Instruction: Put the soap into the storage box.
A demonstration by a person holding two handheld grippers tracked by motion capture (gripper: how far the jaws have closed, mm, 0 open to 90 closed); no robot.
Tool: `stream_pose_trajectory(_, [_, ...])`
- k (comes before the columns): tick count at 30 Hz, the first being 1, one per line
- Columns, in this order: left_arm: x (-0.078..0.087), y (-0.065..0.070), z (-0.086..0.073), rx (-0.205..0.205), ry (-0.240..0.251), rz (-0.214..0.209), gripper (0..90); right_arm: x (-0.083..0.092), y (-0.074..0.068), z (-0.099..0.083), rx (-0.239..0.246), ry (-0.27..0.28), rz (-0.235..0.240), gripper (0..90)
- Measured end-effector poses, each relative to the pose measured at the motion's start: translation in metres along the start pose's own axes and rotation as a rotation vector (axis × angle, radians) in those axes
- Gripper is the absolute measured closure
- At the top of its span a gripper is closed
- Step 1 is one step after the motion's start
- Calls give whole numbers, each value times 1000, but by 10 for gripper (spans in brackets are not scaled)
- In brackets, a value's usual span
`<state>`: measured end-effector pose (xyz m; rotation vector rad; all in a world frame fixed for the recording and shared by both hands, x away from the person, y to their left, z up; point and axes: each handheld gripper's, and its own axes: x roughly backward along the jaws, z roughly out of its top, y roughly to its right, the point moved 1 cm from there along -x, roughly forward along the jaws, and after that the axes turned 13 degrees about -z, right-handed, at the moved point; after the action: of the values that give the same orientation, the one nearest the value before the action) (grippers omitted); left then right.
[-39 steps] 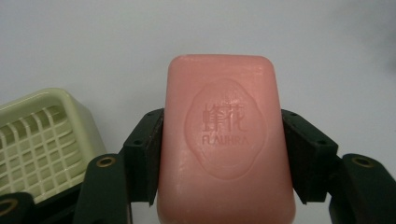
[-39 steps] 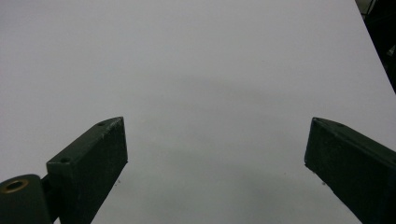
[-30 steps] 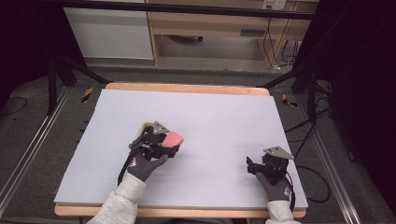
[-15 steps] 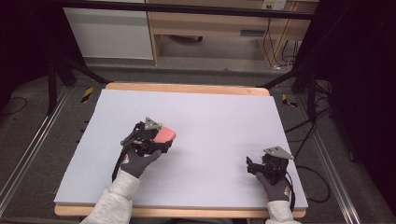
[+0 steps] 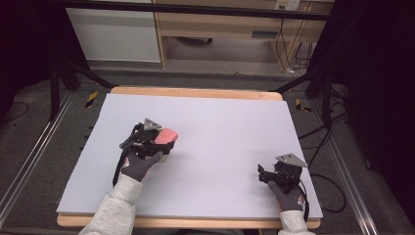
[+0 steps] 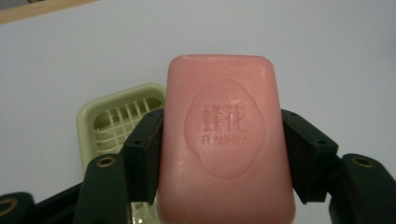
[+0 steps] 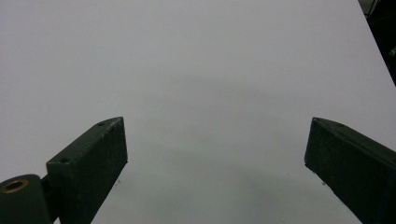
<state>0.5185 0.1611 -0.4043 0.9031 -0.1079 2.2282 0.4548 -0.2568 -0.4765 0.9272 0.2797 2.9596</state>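
Left gripper view gives me the pink soap bar [image 6: 226, 144] clamped by its long sides in my left gripper [image 6: 222, 154], above a pale green soap dish [image 6: 119, 119] on the white table [image 6: 327, 51]. My right gripper [image 7: 215, 154] rests wide open, holding nothing, well apart.

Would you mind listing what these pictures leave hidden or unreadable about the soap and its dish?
- Soap dish: near part hidden, left gripper view, behind the pink soap and left gripper.
- Dish, high view: largely covered by the gripper and soap.
- Soap's near end: cut off, bottom edge.
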Motion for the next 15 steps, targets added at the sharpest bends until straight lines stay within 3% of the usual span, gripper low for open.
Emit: stream_pose_trajectory(15, [-10,-19,2,33,-4,41,375,0,0,0,-5,1,0,61])
